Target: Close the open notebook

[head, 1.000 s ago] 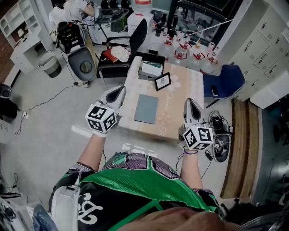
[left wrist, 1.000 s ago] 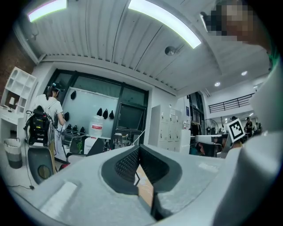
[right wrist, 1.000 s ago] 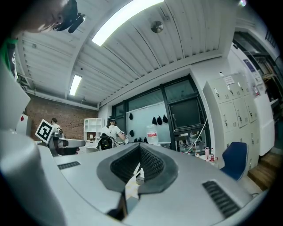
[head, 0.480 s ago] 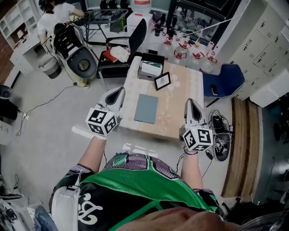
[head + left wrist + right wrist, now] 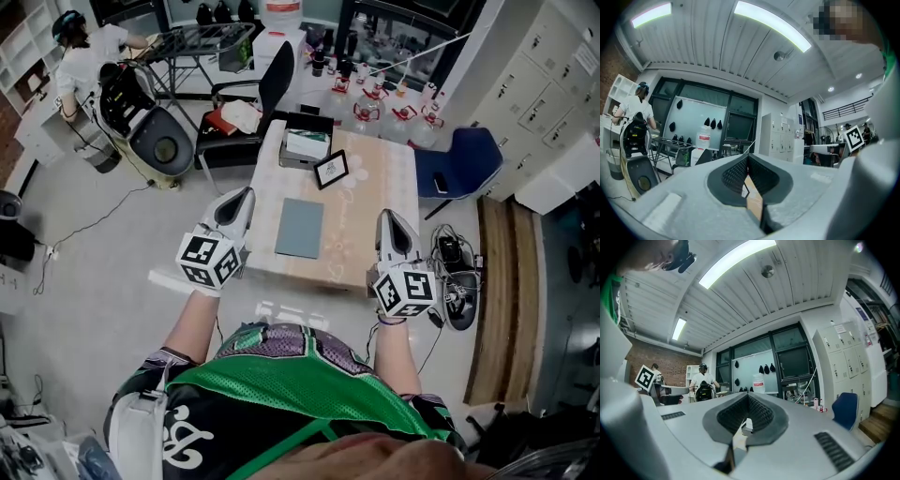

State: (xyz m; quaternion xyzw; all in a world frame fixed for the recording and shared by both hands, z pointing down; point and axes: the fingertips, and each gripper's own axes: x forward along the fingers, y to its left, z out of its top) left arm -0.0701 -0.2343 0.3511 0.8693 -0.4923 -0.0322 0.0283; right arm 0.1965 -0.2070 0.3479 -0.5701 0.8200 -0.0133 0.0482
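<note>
The grey notebook [image 5: 300, 228] lies shut, flat in the middle of the worktop [image 5: 375, 187]. The left gripper [image 5: 244, 195] and right gripper [image 5: 386, 218] hang level by its near corners, jaws together on nothing. A careless forward swing could shove the notebook or topple the framed card [image 5: 331, 170] behind it.
</note>
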